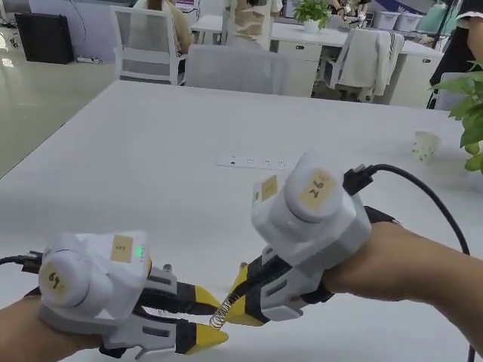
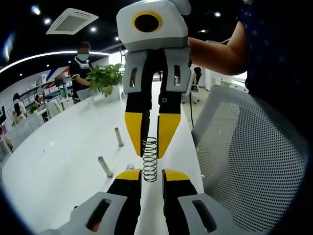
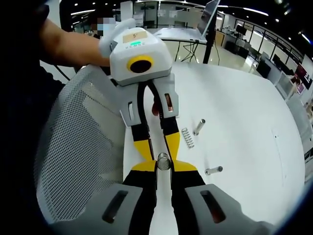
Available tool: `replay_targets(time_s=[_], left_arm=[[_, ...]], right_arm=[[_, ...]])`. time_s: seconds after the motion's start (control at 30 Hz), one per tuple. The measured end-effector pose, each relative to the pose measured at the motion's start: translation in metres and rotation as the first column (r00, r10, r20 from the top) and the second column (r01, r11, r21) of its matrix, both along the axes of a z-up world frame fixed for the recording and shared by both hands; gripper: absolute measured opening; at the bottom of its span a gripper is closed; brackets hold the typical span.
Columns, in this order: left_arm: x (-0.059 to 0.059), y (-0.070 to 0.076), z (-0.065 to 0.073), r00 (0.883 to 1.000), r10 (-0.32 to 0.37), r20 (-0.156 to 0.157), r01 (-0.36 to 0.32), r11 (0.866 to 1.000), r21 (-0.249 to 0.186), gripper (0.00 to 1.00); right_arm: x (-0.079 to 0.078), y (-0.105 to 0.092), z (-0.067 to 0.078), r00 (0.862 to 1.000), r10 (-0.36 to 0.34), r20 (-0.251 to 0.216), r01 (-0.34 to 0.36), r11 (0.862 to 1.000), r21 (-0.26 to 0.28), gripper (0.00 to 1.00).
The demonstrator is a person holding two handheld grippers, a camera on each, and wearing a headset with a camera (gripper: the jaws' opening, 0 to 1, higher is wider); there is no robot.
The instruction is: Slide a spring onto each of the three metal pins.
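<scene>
A small steel spring point(image 1: 219, 311) hangs between the two grippers just above the white table point(image 1: 151, 166). In the left gripper view the spring point(image 2: 150, 159) runs from my left gripper point(image 2: 152, 176) up into the yellow tips of the right one, and both are shut on its ends. Seen end-on in the right gripper view, the spring point(image 3: 164, 160) sits in my right gripper point(image 3: 164, 167). Two metal pins point(image 2: 119, 137) point(image 2: 105, 167) stand on the table to the left, with a loose spring point(image 2: 129, 167) beside the nearer one. The pins point(image 3: 198, 127) point(image 3: 213, 170) and loose spring point(image 3: 188, 137) lie right of the grippers.
A mesh chair back point(image 2: 244, 161) is close beside the table edge. Farther out on the table are a power strip point(image 1: 256, 161) and a paper cup point(image 1: 426, 145). A leafy plant point(image 1: 472, 113) reaches in at the right; chairs and desks stand beyond.
</scene>
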State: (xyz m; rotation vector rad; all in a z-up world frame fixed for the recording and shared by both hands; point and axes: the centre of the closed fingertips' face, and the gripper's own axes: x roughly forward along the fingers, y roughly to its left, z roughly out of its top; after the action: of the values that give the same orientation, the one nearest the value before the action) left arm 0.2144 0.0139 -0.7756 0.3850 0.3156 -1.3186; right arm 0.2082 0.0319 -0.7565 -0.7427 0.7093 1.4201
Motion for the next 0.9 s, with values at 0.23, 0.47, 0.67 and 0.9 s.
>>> replay_targets(time_s=[0.23, 0.47, 0.67, 0.9], left_arm=[[0.001, 0.004, -0.001, 1.0, 0.019, -0.018, -0.019, 1.0, -0.002, 0.16], [0.003, 0.009, 0.0, 0.998, 0.041, -0.038, -0.041, 0.999, -0.017, 0.25], [0.004, 0.017, 0.004, 0.997, 0.062, -0.053, -0.064, 0.997, -0.037, 0.3], [0.002, 0.021, 0.006, 0.995, 0.073, -0.062, -0.076, 0.996, -0.048, 0.32]], right_arm=[[0.004, -0.006, 0.0, 1.0, -0.011, 0.008, 0.011, 1.0, -0.018, 0.07], [0.008, -0.014, 0.0, 1.0, -0.024, 0.013, 0.024, 0.999, -0.032, 0.07], [0.013, -0.023, 0.0, 0.999, -0.042, 0.016, 0.042, 0.998, -0.043, 0.07], [0.02, -0.034, 0.0, 0.998, -0.065, 0.018, 0.066, 0.996, -0.054, 0.07]])
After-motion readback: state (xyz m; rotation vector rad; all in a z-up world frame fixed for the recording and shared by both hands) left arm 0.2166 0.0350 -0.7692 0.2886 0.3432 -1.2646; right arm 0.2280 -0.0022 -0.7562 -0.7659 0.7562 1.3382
